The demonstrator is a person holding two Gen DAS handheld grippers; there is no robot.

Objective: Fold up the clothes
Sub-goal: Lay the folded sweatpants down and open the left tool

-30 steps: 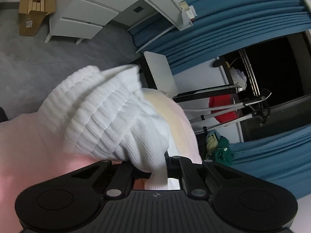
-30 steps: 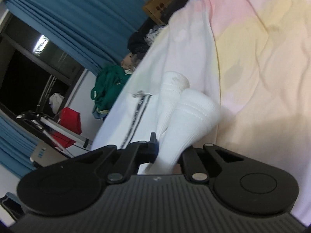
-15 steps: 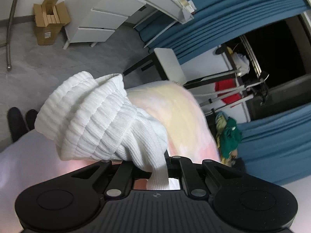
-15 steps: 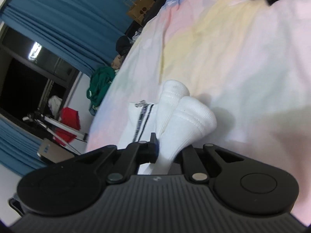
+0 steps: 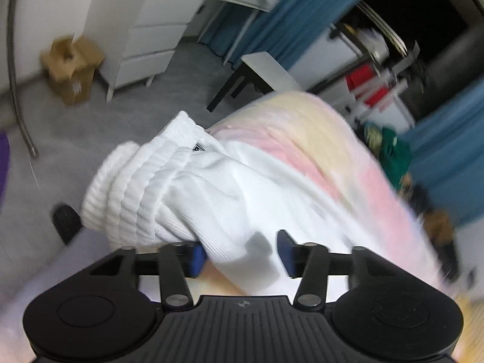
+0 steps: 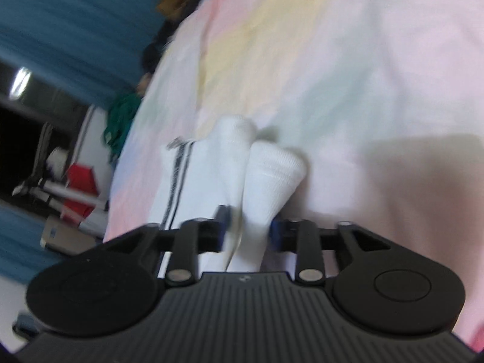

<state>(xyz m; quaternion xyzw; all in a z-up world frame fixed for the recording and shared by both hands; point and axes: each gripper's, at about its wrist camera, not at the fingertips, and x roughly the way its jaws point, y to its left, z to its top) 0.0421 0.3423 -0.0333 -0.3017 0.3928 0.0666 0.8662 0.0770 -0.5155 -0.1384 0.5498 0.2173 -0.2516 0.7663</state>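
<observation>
Left gripper (image 5: 242,252) jaws wide apart, white ribbed socks (image 5: 169,193) lying between them on the pastel bedsheet (image 5: 332,157), left pad touching fabric. Right gripper (image 6: 246,231) partly spread around the toe ends of the socks (image 6: 266,181); grip unclear through blur.

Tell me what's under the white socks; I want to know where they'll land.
Under the white socks lies the pastel bedsheet, seen beyond the right gripper. The sheet directly beneath the socks is covered, so anything there cannot be seen.
</observation>
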